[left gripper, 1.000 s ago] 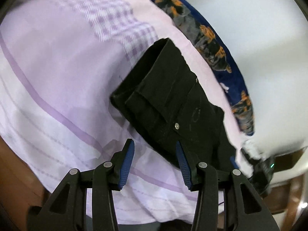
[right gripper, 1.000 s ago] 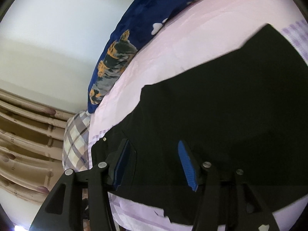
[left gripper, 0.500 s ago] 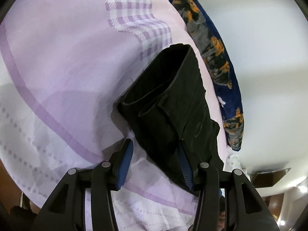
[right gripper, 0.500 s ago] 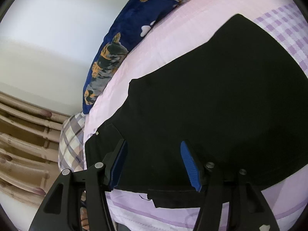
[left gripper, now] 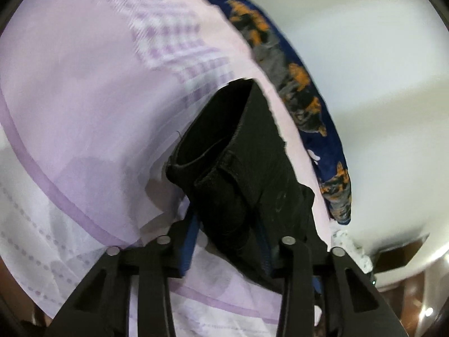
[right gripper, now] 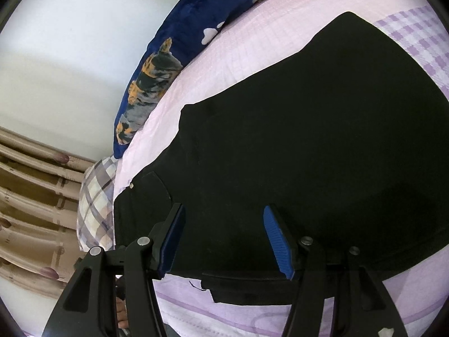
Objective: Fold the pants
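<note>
pants: black pants [left gripper: 247, 151] lie on the lilac bedsheet [left gripper: 84, 98], already folded over into a thick stack; in the right wrist view the pants [right gripper: 308, 146] spread wide and flat across the bedsheet [right gripper: 252, 36].
landmark: the blue pillow [left gripper: 306, 95] with orange and grey animal print runs along the far edge of the bed; the pants lie just beside it, a strip of sheet between them.
left gripper: left gripper [left gripper: 228, 241] sits at the end of the pants farthest from the pillow, its blue pads on either side of a thick fold of black cloth; the fold fills the gap, clamped between the jaws.
right gripper: right gripper [right gripper: 224, 241] hovers over the pants edge away from the pillow [right gripper: 157, 75], jaws wide apart, nothing between them.
other: a plaid cushion [right gripper: 95, 199] lies past the low end of the pillow, by the beige curtain [right gripper: 31, 205]; the view from the left gripper is motion-blurred.
</note>
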Demonstrator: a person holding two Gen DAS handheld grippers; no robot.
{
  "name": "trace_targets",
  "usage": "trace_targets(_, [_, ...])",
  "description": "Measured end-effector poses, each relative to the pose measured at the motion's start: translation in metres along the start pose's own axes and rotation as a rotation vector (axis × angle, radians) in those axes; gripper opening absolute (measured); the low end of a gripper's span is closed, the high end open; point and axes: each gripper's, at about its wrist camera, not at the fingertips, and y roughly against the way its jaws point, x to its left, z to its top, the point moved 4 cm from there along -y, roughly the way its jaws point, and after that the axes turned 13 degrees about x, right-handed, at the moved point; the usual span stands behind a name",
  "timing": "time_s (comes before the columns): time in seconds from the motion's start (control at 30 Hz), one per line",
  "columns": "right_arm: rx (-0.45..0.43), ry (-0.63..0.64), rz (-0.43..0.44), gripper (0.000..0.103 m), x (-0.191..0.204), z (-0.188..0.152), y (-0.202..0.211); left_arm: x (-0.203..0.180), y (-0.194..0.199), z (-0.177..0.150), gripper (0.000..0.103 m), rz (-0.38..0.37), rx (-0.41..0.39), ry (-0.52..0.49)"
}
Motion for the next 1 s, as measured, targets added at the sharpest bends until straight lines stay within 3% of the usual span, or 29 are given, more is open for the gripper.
trace_targets(0.27, [0.005, 0.004, -0.015, 0.057, 0.0, -0.001, -0.003, 0.0, -0.002, 0.002, 0.037, -0.05, -0.03, 0.011])
trace_targets(0.37, [0.005, 0.005, -0.017, 0.057, 0.0, -0.001, -0.003, 0.003, -0.008, 0.0, 0.044, -0.055, -0.041, 0.025])
trace_targets(0.53, [0.006, 0.004, -0.015, 0.057, 0.0, -0.001, -0.004, 0.009, -0.015, -0.004, 0.048, -0.017, -0.024, 0.016])
trace_targets(0.7, [0.008, 0.008, -0.019, 0.057, 0.0, -0.001, -0.004, 0.018, -0.019, -0.009, 0.048, -0.064, 0.007, 0.05])
trace_targets(0.77, [0.007, 0.007, -0.019, 0.057, 0.0, -0.001, -0.005, 0.015, -0.02, -0.01, 0.048, -0.05, 0.002, 0.032])
trace_targets(1.0, [0.01, 0.007, -0.024, 0.057, -0.002, -0.002, -0.007, 0.014, -0.025, 0.002, 0.055, -0.092, 0.018, 0.081])
